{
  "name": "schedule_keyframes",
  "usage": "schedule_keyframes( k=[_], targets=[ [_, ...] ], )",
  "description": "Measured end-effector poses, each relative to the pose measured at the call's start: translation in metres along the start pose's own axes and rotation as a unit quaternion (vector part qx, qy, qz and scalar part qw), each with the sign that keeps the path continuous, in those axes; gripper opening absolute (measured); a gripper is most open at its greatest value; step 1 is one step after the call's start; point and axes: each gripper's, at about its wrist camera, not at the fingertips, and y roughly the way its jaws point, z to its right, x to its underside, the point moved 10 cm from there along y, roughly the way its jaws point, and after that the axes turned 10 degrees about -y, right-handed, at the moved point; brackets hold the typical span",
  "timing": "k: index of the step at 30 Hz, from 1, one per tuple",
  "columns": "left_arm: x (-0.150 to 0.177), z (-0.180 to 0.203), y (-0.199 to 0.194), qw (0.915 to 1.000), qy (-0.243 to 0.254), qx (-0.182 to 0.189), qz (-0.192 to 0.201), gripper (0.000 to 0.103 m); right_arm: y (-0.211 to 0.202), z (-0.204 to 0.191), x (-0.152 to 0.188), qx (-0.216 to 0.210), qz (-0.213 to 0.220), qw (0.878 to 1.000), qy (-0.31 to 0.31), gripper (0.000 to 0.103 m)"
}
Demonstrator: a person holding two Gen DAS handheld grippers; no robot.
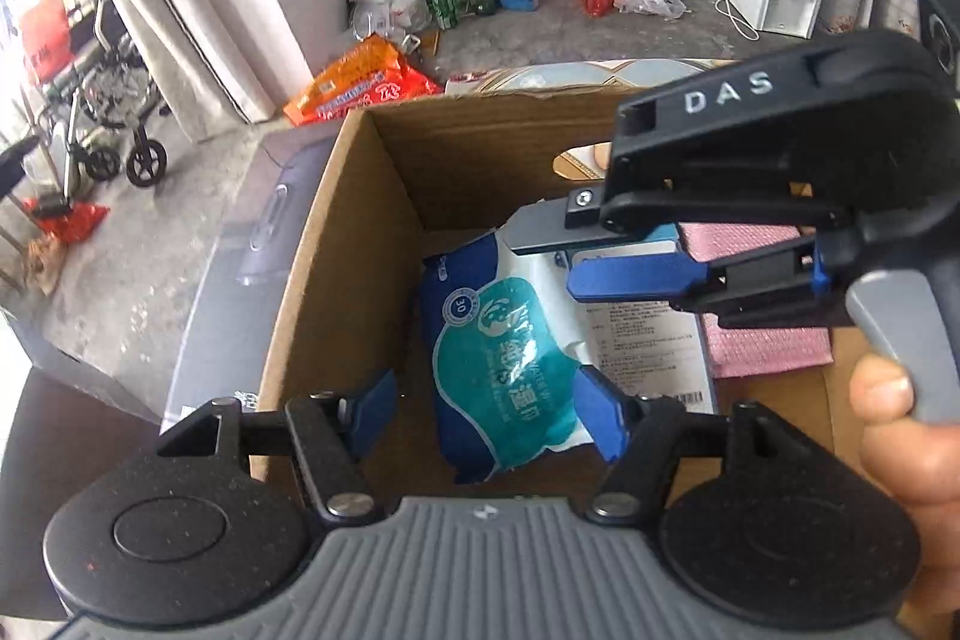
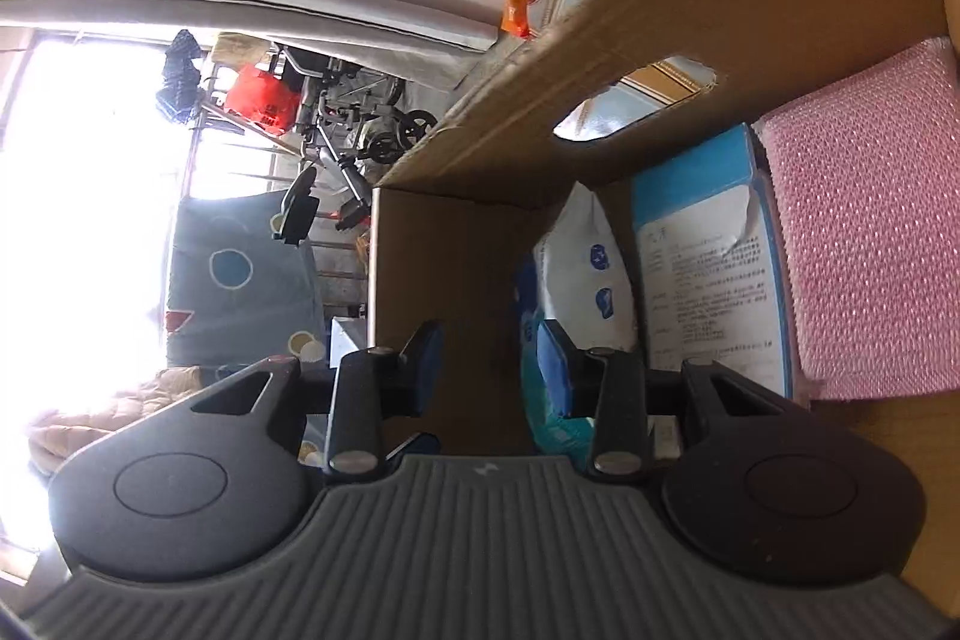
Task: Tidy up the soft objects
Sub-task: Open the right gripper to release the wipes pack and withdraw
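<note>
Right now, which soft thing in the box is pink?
The pink cloth, lying flat at the box's right side. The wipes packs beside it are blue, teal and white.

White raised letters "DAS" stand on the black body of the right gripper (image 1: 624, 250), in the upper right of the left wrist view. In the lower middle of that view, the blue and teal wipes pack (image 1: 510, 358) carries a round badge with "30", seen upside down; its Chinese characters and the small print with a barcode on the white label beside it are too small to read.
</note>
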Motion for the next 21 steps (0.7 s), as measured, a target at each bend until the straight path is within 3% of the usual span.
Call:
schedule_keyframes(
  k=[10,21],
  targets=[
    [0.015,-0.009,-0.05,0.9992,-0.023,0.021,0.027,0.069,-0.036,-0.012,0.0,0.008,0.007,0.999,-0.04,0.035],
    [0.059,-0.044,-0.094,0.9903,-0.098,0.081,0.056,0.072,0.015,0.023,0.027,0.07,-0.034,0.997,-0.008,0.026]
  ],
)
